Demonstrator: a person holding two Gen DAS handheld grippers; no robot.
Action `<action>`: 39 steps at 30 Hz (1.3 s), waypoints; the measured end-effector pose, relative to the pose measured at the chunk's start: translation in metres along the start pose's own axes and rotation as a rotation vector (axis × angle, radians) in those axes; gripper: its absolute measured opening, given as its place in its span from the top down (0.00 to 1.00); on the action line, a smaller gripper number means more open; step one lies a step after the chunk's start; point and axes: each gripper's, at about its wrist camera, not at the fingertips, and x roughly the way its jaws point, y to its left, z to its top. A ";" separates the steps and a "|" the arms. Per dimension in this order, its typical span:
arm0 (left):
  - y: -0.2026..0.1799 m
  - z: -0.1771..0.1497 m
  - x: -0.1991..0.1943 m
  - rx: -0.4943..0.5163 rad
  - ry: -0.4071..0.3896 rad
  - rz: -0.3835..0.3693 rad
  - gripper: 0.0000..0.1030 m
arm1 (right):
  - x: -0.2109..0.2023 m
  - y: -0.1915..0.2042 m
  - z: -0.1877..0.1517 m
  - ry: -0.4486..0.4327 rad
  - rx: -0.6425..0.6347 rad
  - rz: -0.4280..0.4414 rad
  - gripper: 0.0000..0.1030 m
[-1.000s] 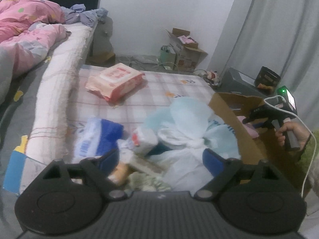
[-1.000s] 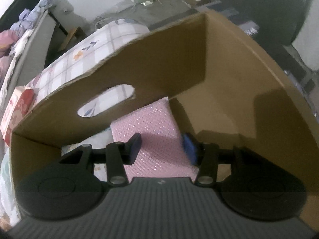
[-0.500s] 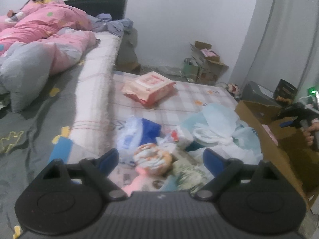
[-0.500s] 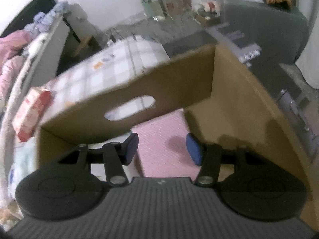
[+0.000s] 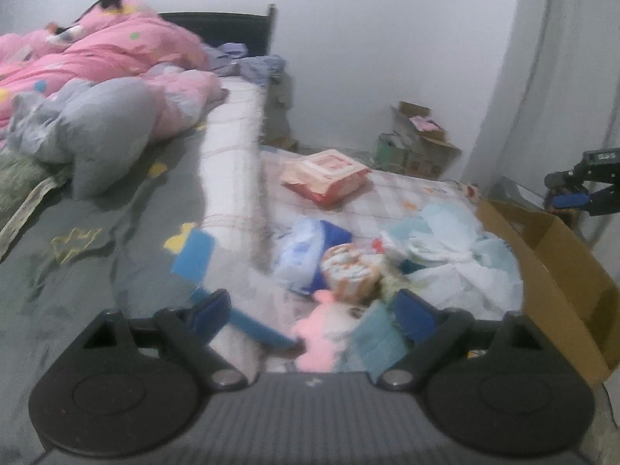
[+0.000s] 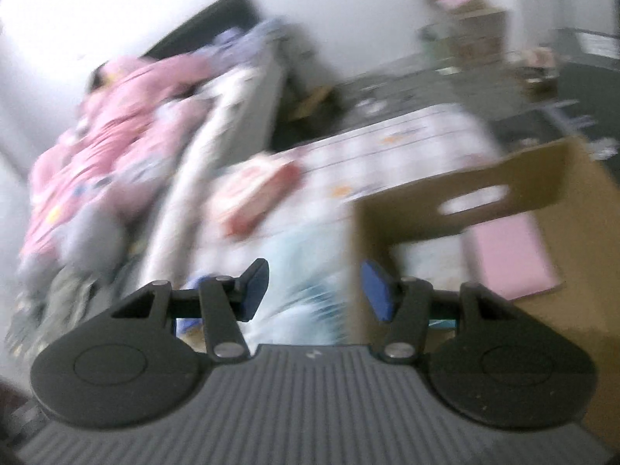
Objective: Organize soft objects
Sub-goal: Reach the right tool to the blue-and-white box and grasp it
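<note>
My left tool [image 5: 314, 310] hung wide apart, gripping nothing, over the heap of soft packs [image 5: 348, 267] beside the cardboard box [image 5: 550, 271]. My right tool [image 6: 314, 288] stood half apart and empty; a pink pad [image 6: 511, 255] lay inside the box.

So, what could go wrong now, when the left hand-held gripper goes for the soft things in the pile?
1. The pile is dense: the open left hand-held gripper may catch the pink soft item together with its neighbours.
2. The loose plastic bags may snag and drag along.
3. The right hand-held gripper hangs empty by the cardboard box; its wall could be knocked.
</note>
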 end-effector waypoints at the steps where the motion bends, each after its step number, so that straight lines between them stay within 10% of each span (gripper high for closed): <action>1: 0.003 -0.002 0.001 -0.013 0.001 0.008 0.12 | 0.006 0.016 -0.001 0.021 -0.023 0.042 0.49; 10: 0.033 -0.011 0.033 -0.114 0.043 0.121 0.43 | 0.119 0.181 -0.030 0.293 -0.404 0.383 0.49; 19: 0.050 -0.015 0.070 -0.170 0.110 0.109 0.55 | 0.244 0.259 -0.062 0.491 -0.614 0.439 0.50; 29: 0.055 -0.016 0.082 -0.186 0.116 0.105 0.54 | 0.309 0.245 -0.076 0.620 -0.429 0.537 0.48; 39: 0.080 -0.002 0.048 -0.274 0.013 0.159 0.53 | 0.281 0.265 -0.081 0.639 -0.332 0.584 0.57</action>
